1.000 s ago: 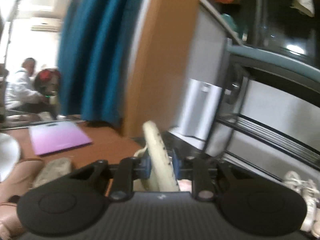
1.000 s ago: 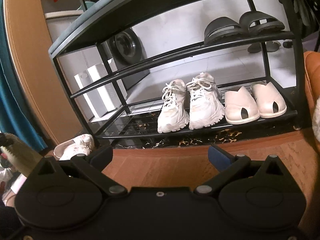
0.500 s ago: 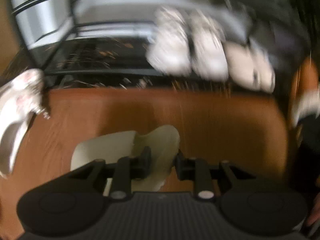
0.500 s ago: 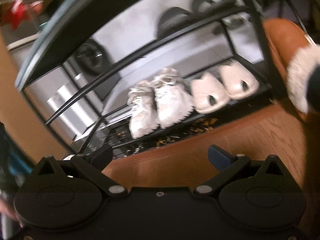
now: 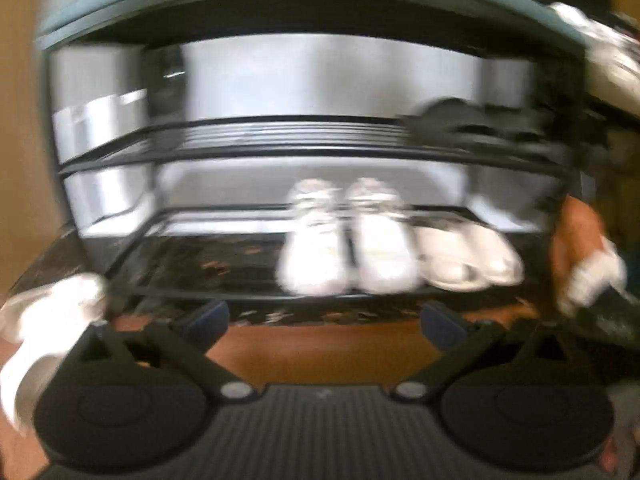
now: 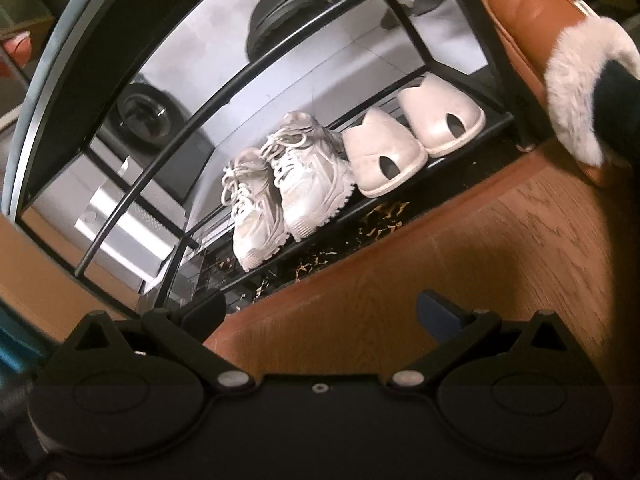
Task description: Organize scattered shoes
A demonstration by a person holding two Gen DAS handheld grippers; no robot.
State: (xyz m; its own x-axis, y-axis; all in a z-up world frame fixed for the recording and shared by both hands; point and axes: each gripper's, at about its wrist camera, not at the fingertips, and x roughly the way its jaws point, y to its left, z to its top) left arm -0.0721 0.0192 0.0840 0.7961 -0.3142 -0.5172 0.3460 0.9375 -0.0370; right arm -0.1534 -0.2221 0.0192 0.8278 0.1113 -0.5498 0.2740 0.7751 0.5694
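Your white sneakers (image 6: 280, 188) sat paired mid-frame on the rack's (image 6: 248, 76) bottom shelf, cream slippers (image 6: 412, 140) just beside them. Your left gripper (image 5: 324, 320) and right gripper (image 6: 320, 312) both stood wide apart, holding nothing.

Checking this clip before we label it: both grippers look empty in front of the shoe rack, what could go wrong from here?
1. The left wrist view is badly motion-blurred; aiming at the loose white shoe on the floor could miss.
2. On the bottom shelf, the white sneakers and cream slippers sit close together; another shoe could knock them.
3. The right gripper is open near the brown fur-lined boot; a swing might hit it.
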